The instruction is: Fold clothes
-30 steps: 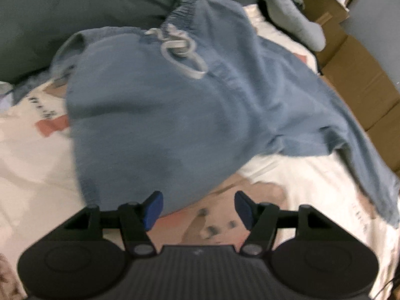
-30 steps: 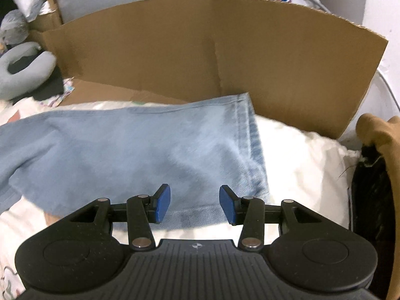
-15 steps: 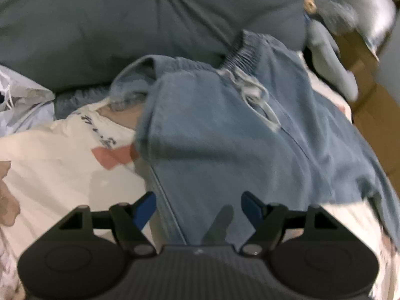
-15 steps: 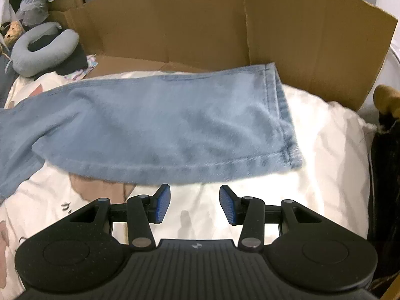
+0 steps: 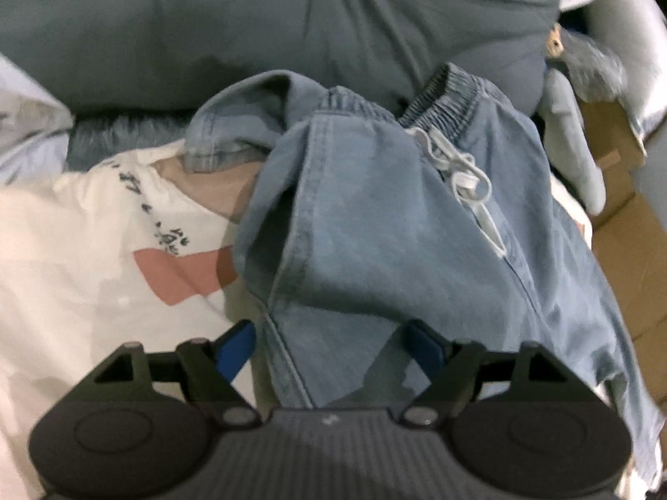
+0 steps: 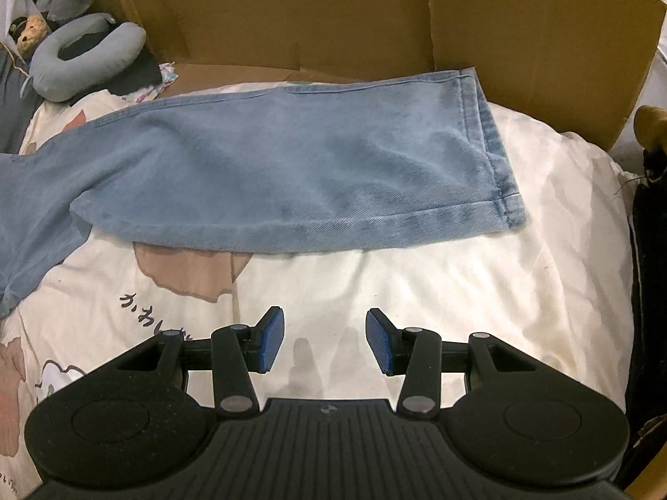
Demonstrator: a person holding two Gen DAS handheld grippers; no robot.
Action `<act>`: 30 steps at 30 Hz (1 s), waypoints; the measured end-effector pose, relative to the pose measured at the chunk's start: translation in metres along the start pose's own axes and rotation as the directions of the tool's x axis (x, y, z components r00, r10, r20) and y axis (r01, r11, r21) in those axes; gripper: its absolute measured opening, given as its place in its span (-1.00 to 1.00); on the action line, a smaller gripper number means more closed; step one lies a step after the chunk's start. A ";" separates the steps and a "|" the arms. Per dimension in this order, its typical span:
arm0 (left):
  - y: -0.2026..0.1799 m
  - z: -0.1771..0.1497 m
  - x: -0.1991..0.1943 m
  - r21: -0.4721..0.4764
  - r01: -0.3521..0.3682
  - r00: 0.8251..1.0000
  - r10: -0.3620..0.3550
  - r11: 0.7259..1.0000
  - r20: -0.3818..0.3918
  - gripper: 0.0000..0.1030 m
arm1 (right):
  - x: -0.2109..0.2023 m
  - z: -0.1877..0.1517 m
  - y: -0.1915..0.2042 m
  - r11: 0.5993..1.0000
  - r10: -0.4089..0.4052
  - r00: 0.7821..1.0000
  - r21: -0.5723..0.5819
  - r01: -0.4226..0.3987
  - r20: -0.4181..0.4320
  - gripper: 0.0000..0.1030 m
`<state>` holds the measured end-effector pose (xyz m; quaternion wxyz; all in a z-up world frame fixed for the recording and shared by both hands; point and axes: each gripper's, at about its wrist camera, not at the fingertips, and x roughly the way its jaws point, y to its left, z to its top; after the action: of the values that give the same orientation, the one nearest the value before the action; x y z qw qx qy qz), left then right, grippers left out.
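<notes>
Light blue jeans [image 5: 375, 225] with an elastic waistband and a white drawstring [image 5: 462, 175] lie bunched on the printed cream bedsheet [image 5: 83, 258]. My left gripper [image 5: 331, 346] stands open, its blue pads on either side of a fold of the denim near the hip seam. In the right wrist view the jeans leg [image 6: 292, 175] lies flat across the sheet, its hem [image 6: 496, 158] to the right. My right gripper [image 6: 325, 341] is open above bare sheet, a short way in front of the leg, with nothing between its fingers.
A grey-green pillow [image 5: 271, 21] lies behind the waistband. A cardboard wall [image 6: 396, 21] stands behind the jeans leg. A grey neck pillow [image 6: 83, 58] sits at the back left, and dark clothing [image 6: 650, 271] hangs at the right edge.
My left gripper has moved forward over the jeans, so denim now sits between its open pads. My right gripper has drawn back from the leg's hem and now hovers over bare sheet.
</notes>
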<state>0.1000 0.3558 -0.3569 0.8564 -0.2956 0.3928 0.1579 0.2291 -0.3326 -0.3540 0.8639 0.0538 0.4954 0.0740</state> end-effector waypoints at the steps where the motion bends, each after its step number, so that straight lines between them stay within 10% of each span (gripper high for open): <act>1: 0.003 0.001 0.001 -0.019 0.015 1.000 -0.015 1.000 0.002 0.59 | 0.000 0.000 0.001 1.000 0.003 1.000 -0.001 -0.003 -0.002 -0.02; 8: 0.003 0.017 -0.008 -0.073 0.095 0.995 -0.093 0.993 0.038 0.36 | 0.002 -0.003 0.002 1.000 0.016 1.000 0.012 -0.016 -0.008 -0.02; 15: -0.002 0.026 -0.021 -0.106 0.171 0.984 -0.164 0.980 0.071 -0.59 | 0.003 -0.003 0.005 1.000 0.023 1.000 0.011 -0.023 -0.008 -0.02; 30: -0.116 0.083 -0.032 0.092 0.306 0.944 -0.315 0.947 0.096 -0.78 | 0.004 -0.004 0.003 0.999 0.036 0.999 0.023 -0.036 -0.007 -0.02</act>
<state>0.1857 0.3169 -0.2449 0.9014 -0.3119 0.2994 0.0219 0.2273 -0.3287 -0.3585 0.8599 0.0725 0.4982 0.0841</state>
